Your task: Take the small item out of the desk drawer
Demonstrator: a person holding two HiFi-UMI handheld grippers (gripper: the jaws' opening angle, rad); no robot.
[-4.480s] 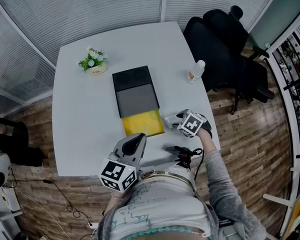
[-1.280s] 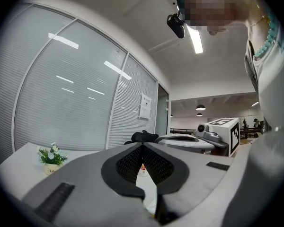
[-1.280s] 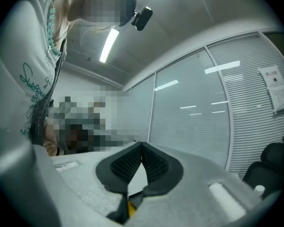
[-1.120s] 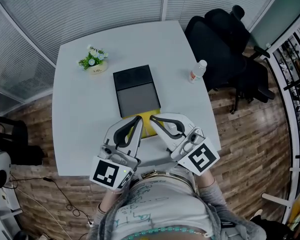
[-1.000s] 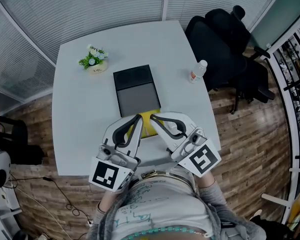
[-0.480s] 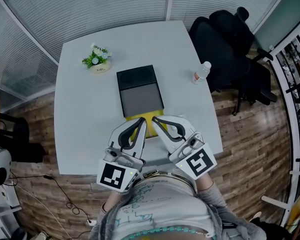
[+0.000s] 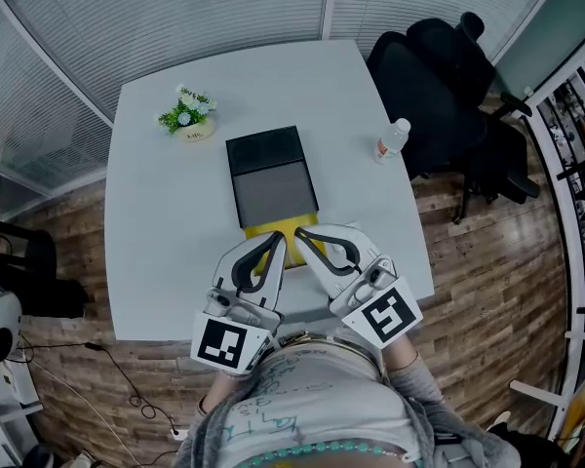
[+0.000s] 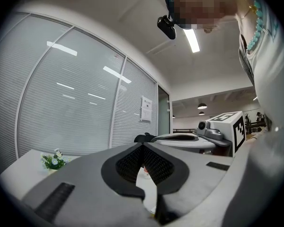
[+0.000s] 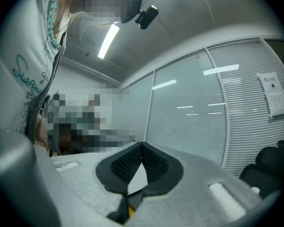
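Now, left gripper (image 7: pixel 274 234) and right gripper (image 7: pixel 296 234) both pressed together, bottle (image 7: pixel 391 140) label illegible

Head view looks steeply down on the table (image 7: pixel 156 213); both gripper views skim level across it.

The right gripper (image 7: pixel 299 235) has moved from the right side of the yellow drawer (image 7: pixel 289 225) to the near edge of the table (image 7: pixel 156 213), beside the left gripper (image 7: pixel 273 235), which has advanced slightly. Both tips now overlap the drawer's front part
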